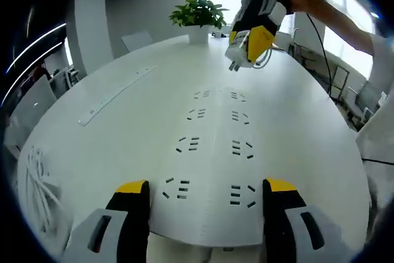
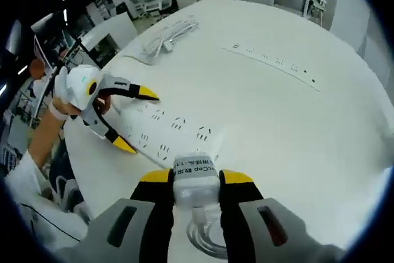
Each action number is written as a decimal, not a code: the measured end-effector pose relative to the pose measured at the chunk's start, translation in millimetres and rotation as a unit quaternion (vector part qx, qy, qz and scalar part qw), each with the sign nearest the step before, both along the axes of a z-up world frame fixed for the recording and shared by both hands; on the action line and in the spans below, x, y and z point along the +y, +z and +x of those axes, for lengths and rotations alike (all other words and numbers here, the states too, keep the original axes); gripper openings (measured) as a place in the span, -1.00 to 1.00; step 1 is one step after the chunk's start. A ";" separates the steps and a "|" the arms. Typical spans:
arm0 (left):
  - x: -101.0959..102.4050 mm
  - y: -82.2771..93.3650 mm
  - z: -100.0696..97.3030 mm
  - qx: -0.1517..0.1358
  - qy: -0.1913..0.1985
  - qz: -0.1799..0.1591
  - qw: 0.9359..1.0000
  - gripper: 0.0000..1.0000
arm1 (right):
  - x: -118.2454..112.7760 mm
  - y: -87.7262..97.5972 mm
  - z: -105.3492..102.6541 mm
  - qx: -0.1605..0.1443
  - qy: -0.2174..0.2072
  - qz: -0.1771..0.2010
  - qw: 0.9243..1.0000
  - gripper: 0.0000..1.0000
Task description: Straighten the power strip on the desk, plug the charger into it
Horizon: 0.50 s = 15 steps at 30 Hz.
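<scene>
Left tongs (image 1: 206, 195) spread (right tongs (image 2: 196, 178) clamped).

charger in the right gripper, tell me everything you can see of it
The charger is a white, blocky plastic adapter with a grey printed label on its upper face. It sits clamped between the yellow-tipped fingers of the right gripper, held above the white table, not yet in the power strip. A white cable loops from its back end. In the left gripper view the charger hangs over the table with metal prongs pointing down.
</scene>
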<state>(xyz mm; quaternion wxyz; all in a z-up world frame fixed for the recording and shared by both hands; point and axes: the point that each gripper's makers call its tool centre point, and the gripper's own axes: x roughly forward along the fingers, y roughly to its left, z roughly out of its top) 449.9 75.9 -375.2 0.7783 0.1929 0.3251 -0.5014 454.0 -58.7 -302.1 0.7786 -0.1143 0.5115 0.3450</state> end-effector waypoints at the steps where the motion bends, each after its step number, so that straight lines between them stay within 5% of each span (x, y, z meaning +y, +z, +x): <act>1: -0.1 0.0 -1.6 -0.001 0.005 -0.001 1.000 0.51 | -1.2 -1.1 1.2 0.001 0.002 -0.005 1.000 -0.45; 15: -2.7 6.8 -9.0 -0.008 0.053 -0.005 0.999 0.51 | -0.5 -24.6 -0.4 0.037 -0.014 -0.095 0.995 -0.46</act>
